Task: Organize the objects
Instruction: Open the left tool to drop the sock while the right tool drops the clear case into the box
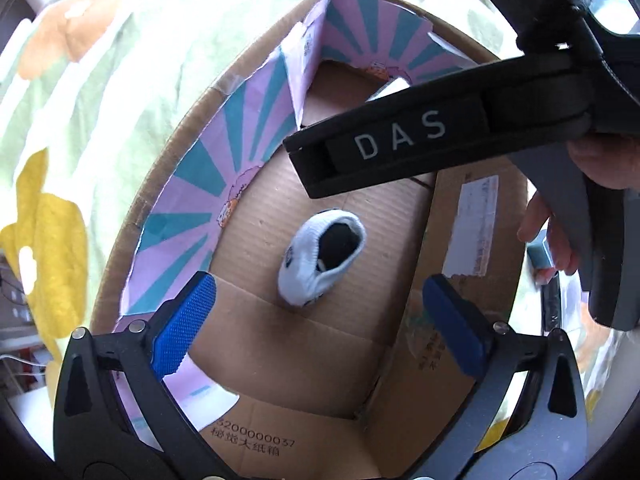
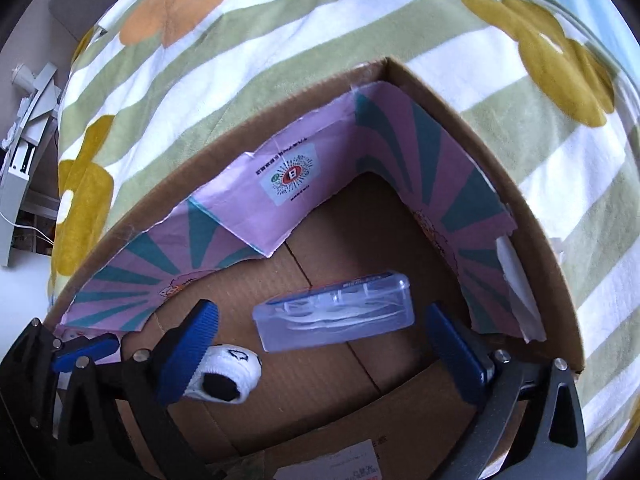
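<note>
Left wrist: left gripper jaws wide apart, nothing held, over rolled sock lying on cardboard box floor. Right wrist: right gripper spread, empty; clear plastic case between fingers, probably resting on floor; sock near-left.

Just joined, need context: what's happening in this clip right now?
A person holds a two-finger gripper in each hand over an open brown cardboard box that sits on a striped, flowered blanket. Both the left gripper and the right gripper are open and empty. On the box floor lie a rolled white sock with a dark inside and a clear rectangular plastic case. Neither is being touched, so both look already dropped in.
</note>
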Demonstrator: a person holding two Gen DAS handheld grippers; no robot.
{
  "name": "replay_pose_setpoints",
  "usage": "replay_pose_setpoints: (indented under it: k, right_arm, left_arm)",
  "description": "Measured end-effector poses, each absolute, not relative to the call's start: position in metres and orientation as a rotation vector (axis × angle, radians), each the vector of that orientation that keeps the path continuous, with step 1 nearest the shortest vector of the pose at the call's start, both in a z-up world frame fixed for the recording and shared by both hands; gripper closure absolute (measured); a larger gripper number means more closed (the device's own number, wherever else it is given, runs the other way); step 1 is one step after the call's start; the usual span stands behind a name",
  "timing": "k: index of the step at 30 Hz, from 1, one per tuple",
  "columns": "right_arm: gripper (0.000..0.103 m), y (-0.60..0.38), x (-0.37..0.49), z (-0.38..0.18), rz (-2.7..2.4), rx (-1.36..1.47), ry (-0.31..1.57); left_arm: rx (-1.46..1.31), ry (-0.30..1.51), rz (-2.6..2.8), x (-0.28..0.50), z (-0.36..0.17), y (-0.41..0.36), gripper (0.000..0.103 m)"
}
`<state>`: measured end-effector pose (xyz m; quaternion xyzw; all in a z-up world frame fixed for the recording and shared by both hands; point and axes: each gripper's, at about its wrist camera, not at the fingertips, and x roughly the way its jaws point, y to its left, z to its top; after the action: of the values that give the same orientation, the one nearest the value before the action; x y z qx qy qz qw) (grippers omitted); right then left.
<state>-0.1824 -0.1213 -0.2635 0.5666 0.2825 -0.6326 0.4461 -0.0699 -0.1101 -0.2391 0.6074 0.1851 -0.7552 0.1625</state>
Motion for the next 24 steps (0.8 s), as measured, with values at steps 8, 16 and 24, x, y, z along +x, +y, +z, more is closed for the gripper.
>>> replay_pose_setpoints:
  k: [8,16,24]
  right_arm:
    - [0.0,-0.115,-0.175,-0.254,-1.573,1.393,0.739]
    - [0.0,-0.096,-0.17,-0.221,-1.634,1.357,0.694]
    - [0.0,-0.069,-0.152,-0.169,-1.712,1.361,0.623]
  left_arm:
    - [1.739,0.551,-2.143,-0.068,-0.241,-0.106,0.0]
    - [1.707,0.531,-2.182,-0.065,-0.224,-0.099,0.0]
    - [1.67,0.47,-2.279,-0.055,-0.177,-0.088,0.0]
